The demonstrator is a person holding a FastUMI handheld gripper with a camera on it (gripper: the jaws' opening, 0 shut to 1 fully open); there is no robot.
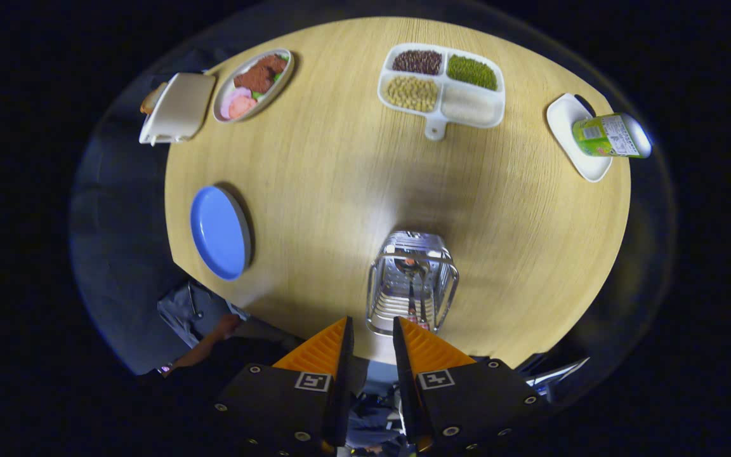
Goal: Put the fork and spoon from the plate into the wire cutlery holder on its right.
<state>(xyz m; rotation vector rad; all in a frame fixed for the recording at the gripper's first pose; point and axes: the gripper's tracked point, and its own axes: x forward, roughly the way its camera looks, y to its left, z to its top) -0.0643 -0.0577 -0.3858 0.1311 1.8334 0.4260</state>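
The wire cutlery holder [412,282] stands on the round wooden table [340,158], just ahead of my fingertips and slightly right of them. Slim cutlery pieces [412,297] stand inside it; I cannot tell fork from spoon from above. The blue plate [219,231] lies left of the holder near the table's edge, with nothing on it. My gripper [372,327] hovers high above the table's near edge, its fingers a little apart with nothing between them.
Beyond the holder a white divided tray [441,86] holds beans and grains. An oval dish of food [252,84] and a white lidded box [178,106] sit at the far left. A green can [606,135] lies on a white dish [572,136] at the far right. A person's hand [223,327] is below the plate.
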